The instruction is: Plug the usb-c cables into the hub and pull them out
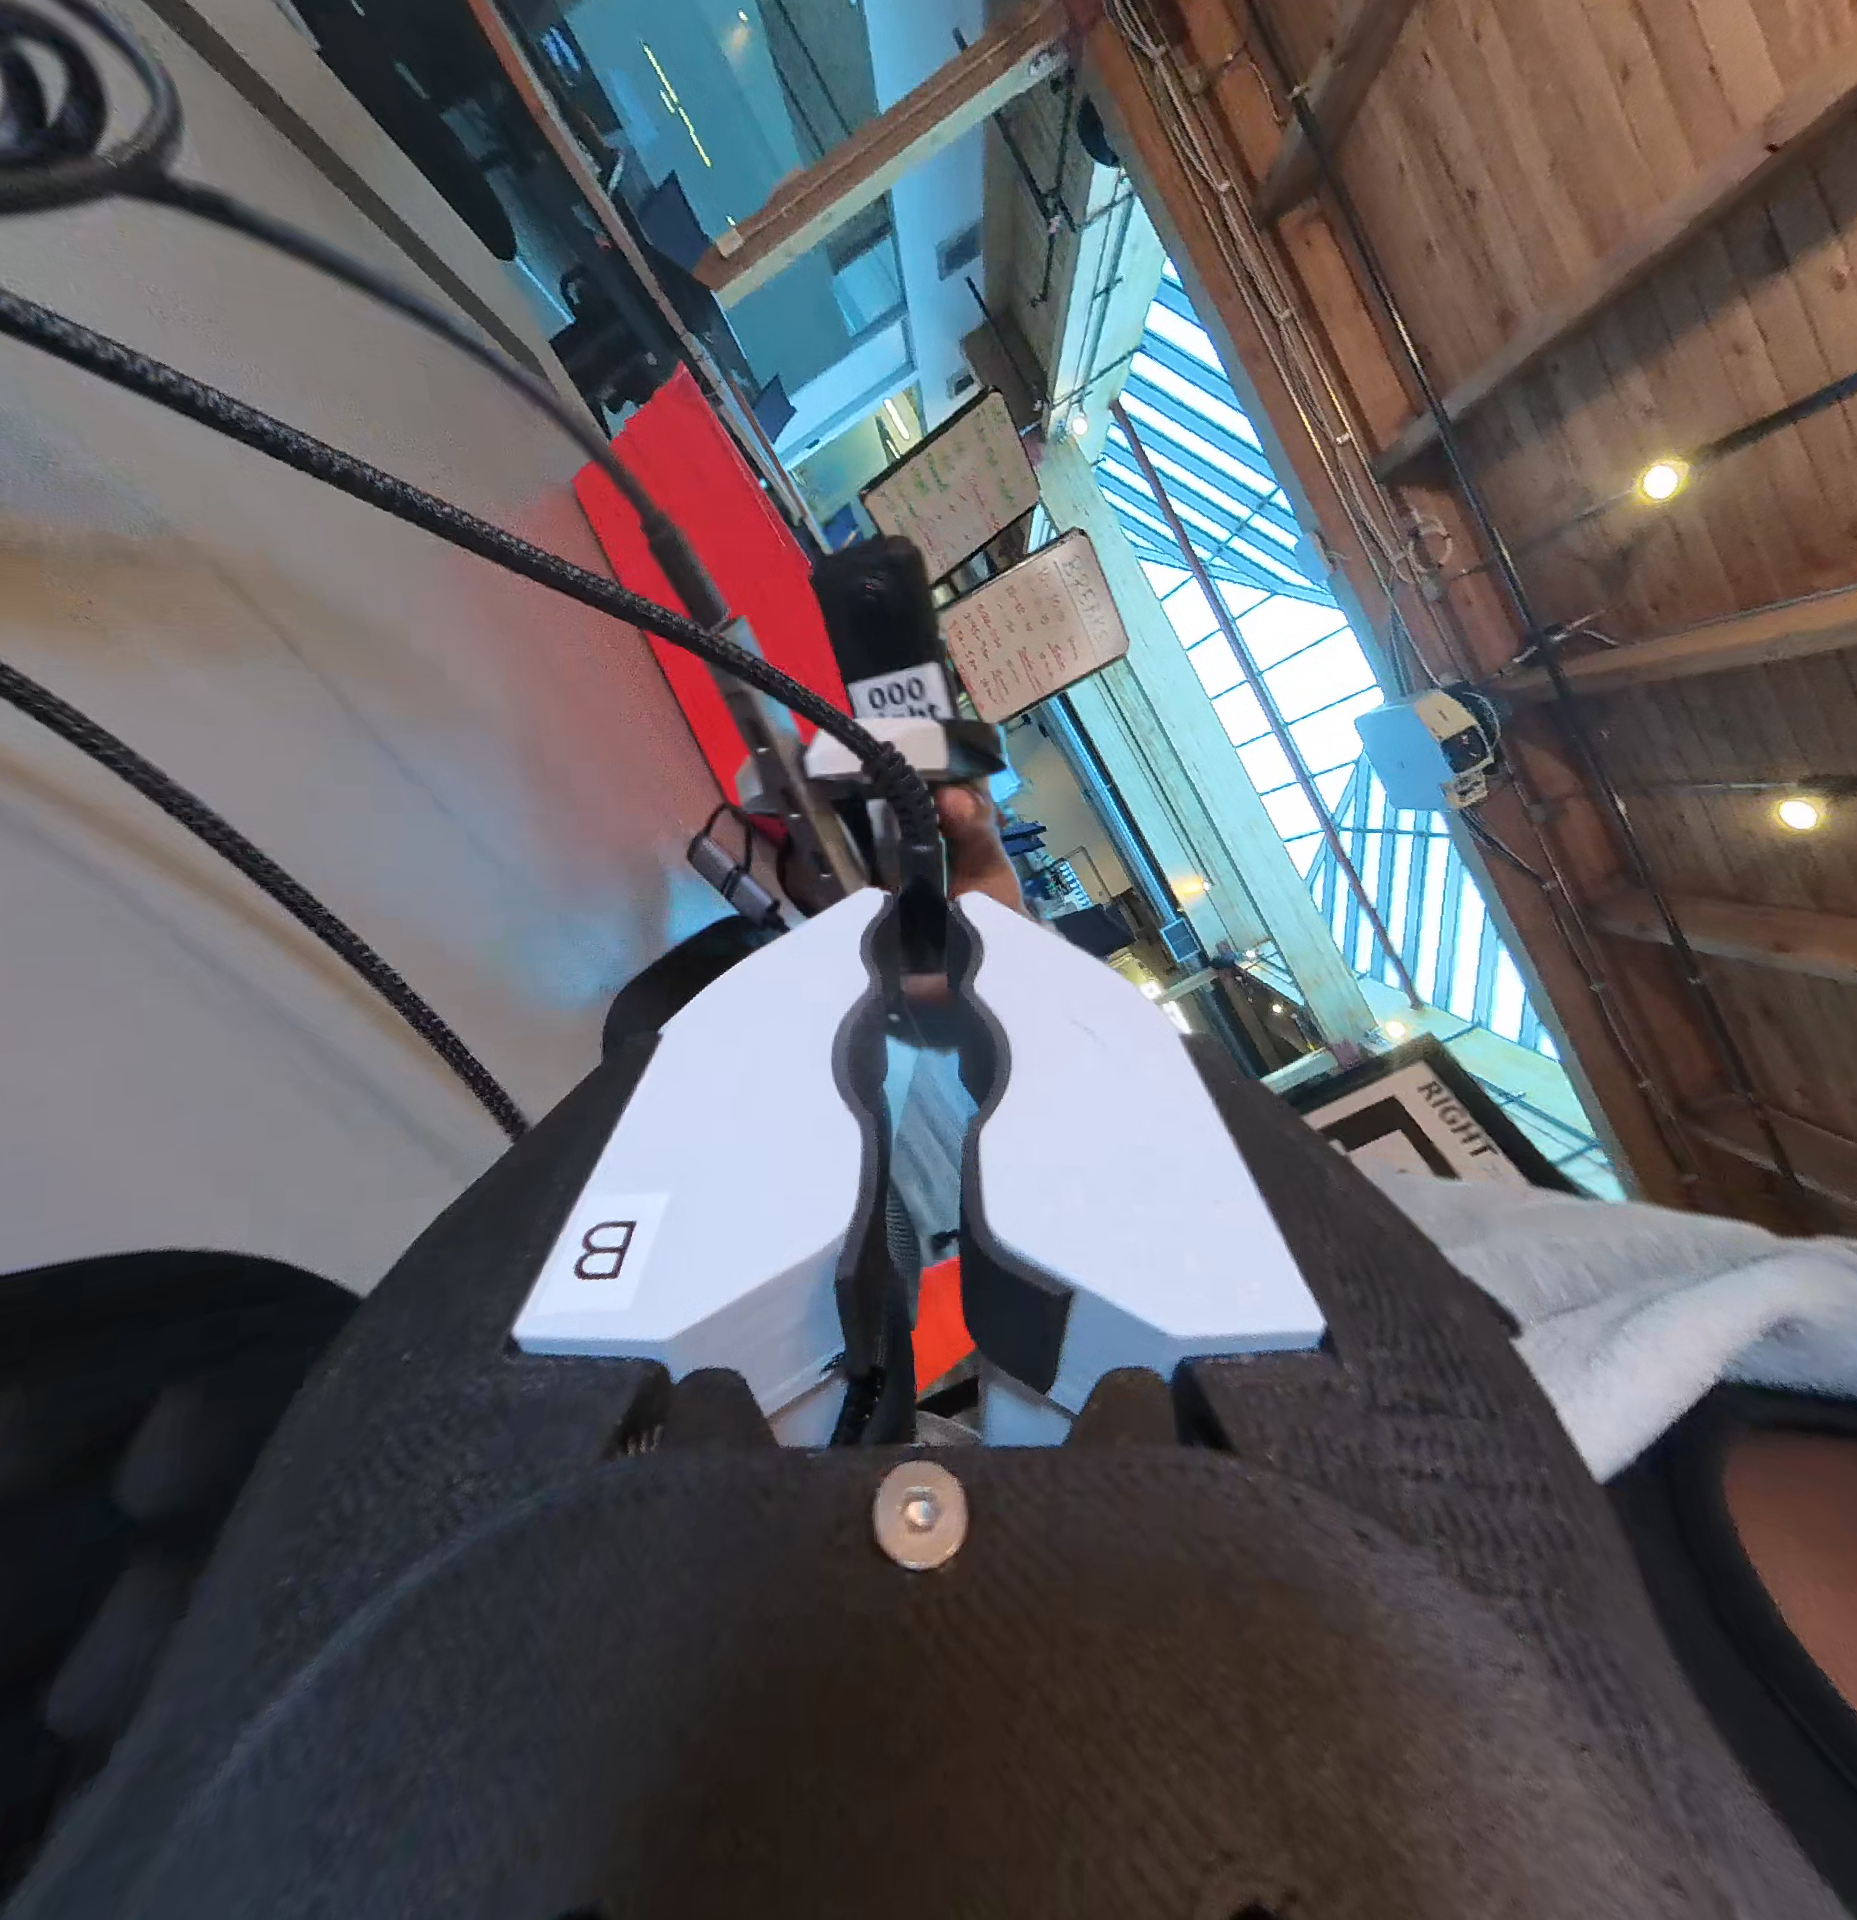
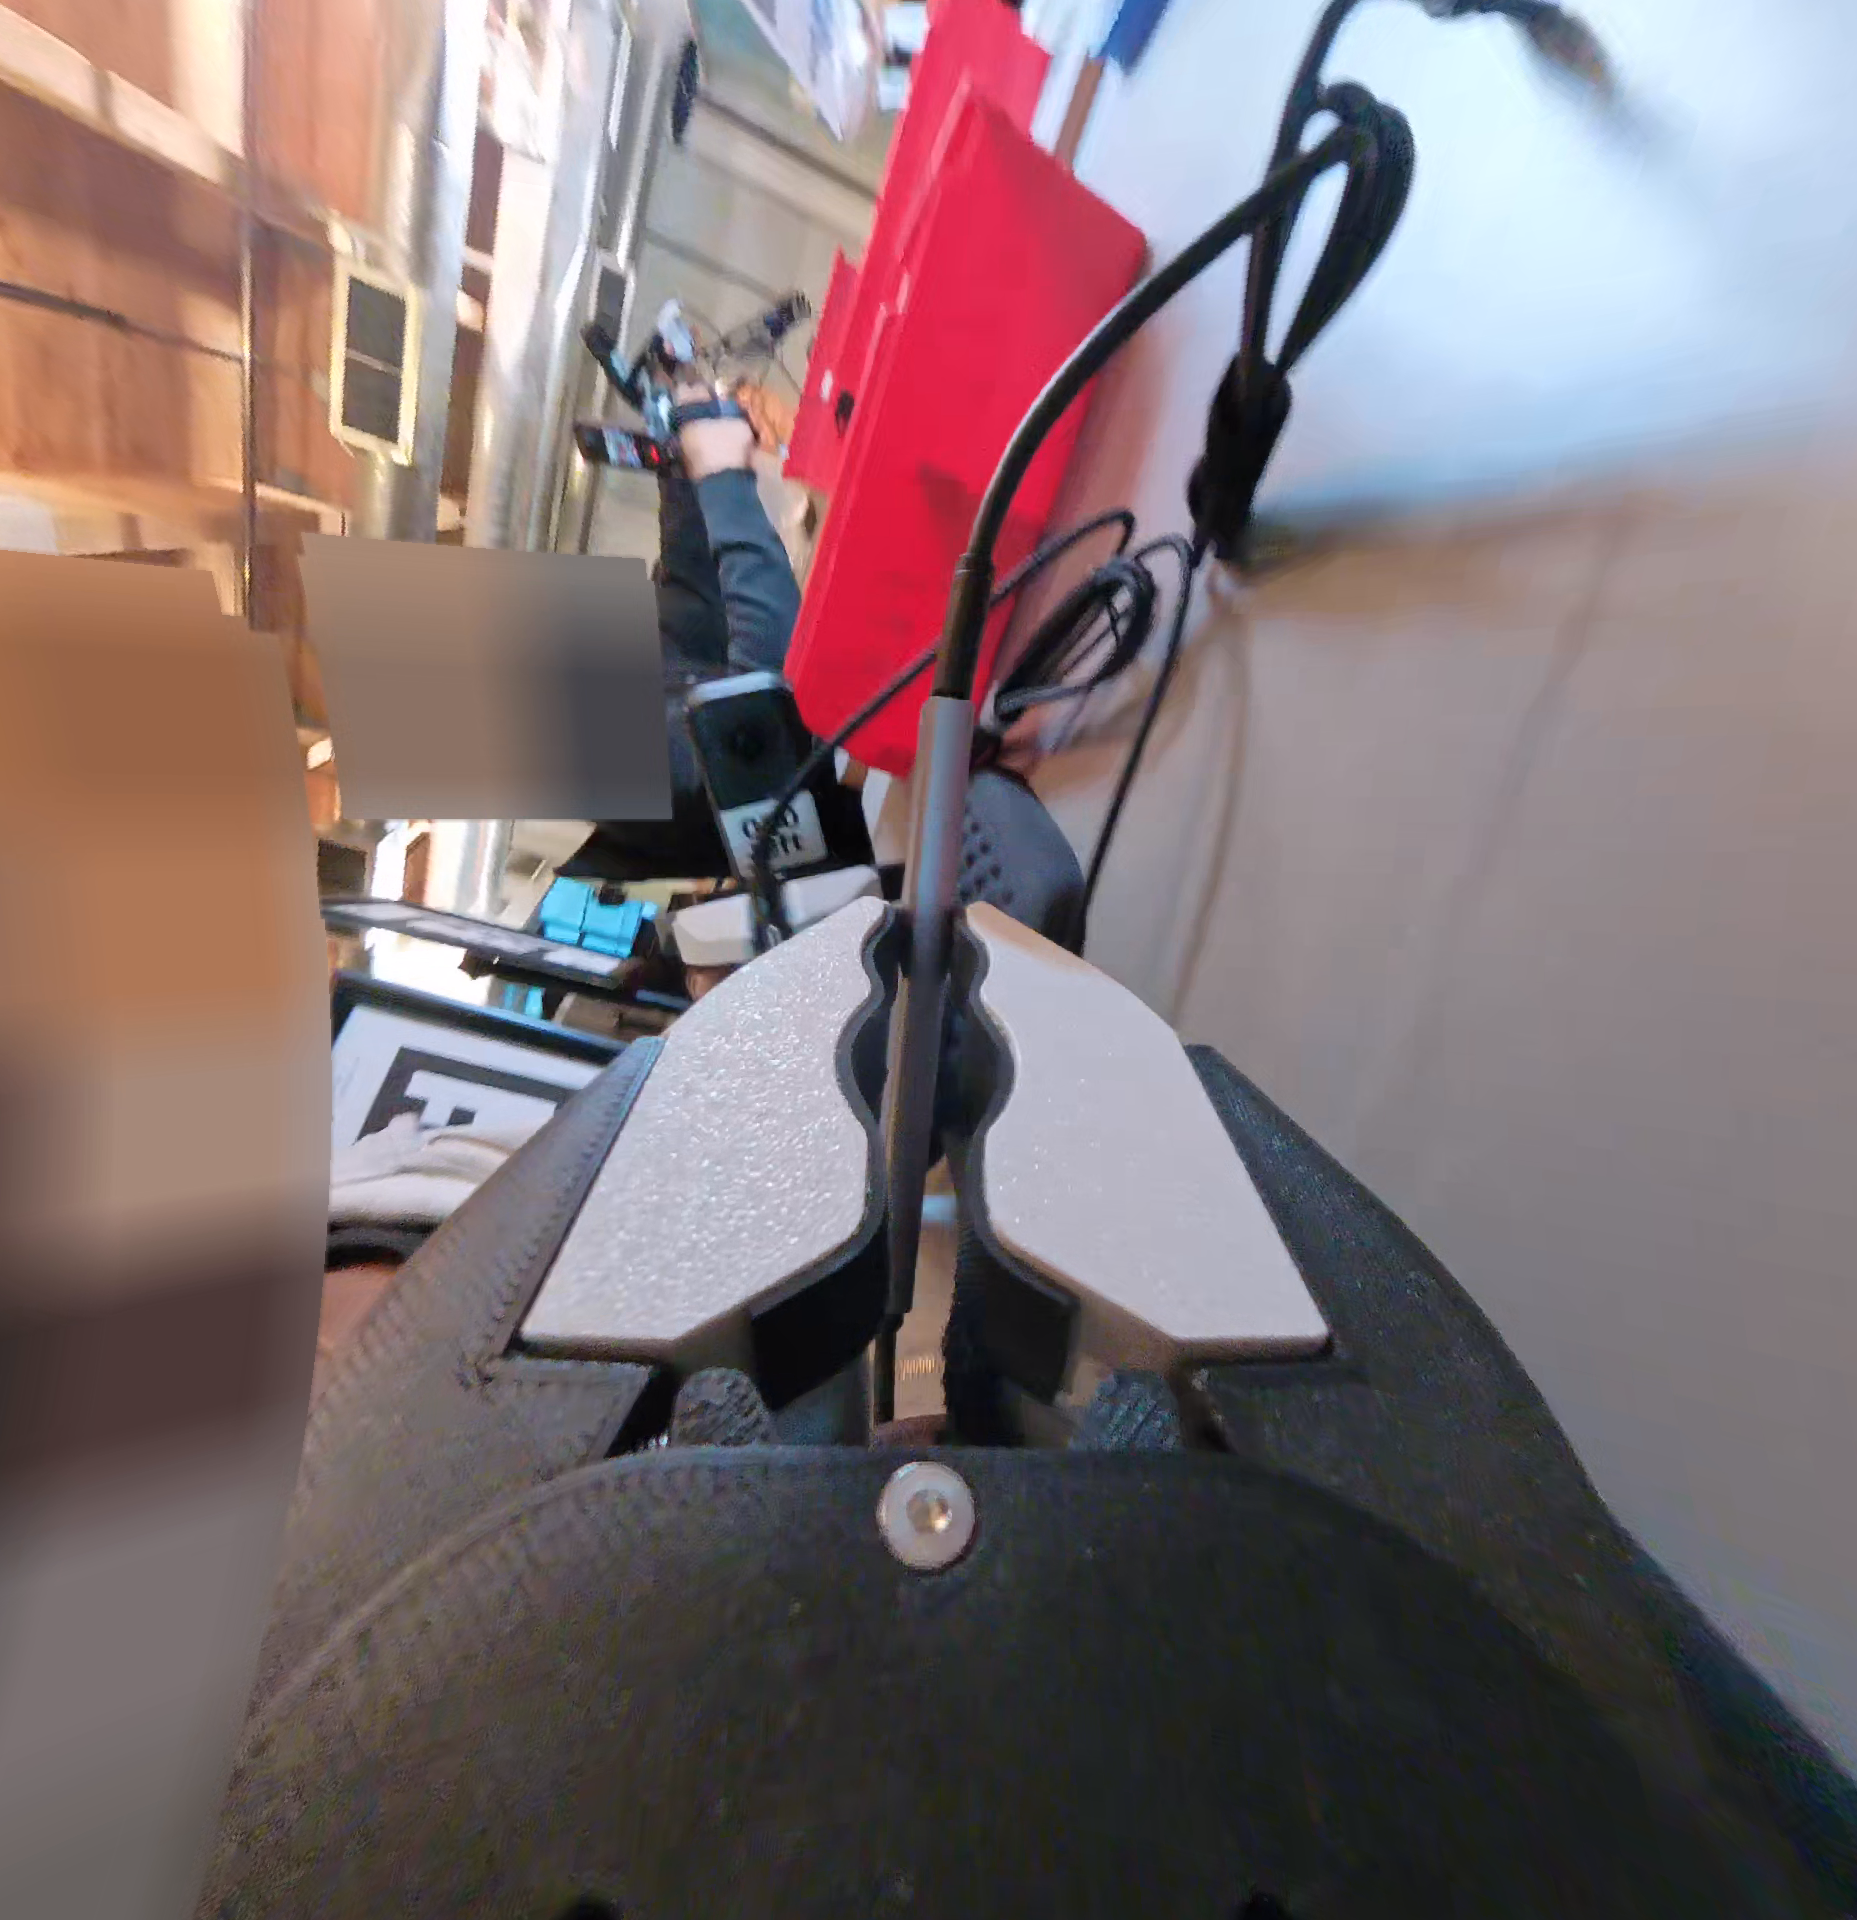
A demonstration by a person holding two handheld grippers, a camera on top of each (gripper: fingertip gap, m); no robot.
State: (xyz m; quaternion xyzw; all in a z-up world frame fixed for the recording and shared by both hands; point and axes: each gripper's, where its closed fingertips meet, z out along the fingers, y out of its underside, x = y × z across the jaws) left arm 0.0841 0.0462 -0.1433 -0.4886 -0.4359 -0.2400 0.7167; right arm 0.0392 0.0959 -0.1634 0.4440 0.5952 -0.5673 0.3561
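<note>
Left hand-held gripper (image 1: 919,935): white fingers drawn together, clamped on the black plug (image 1: 922,930) of a braided black cable (image 1: 384,499). From the tips, cable bending up, then sweeping toward 10 o'clock across the pale counter (image 1: 228,727). A second braided run lower down at 9 o'clock. Just past the fingertips, at 12 o'clock, the other gripper with its black camera facing back. Small grey adapter (image 1: 732,883) lying on the counter at 11 o'clock of the tips, beside a red folder (image 1: 695,520).

Right hand-held gripper (image 2: 929,935): fingers closed on a slim grey hub (image 2: 934,883), seen edge-on, standing out beyond the tips toward 12 o'clock. Hub's own dark lead (image 2: 1111,322) rising from its far end and curving toward 1 o'clock to a bundled coil (image 2: 1288,343) on the counter. Cannot tell whether the plug is seated in the hub. Red folder at 12 o'clock, leaning behind the cables. Left gripper visible at 11 o'clock, close to the hub.
</note>
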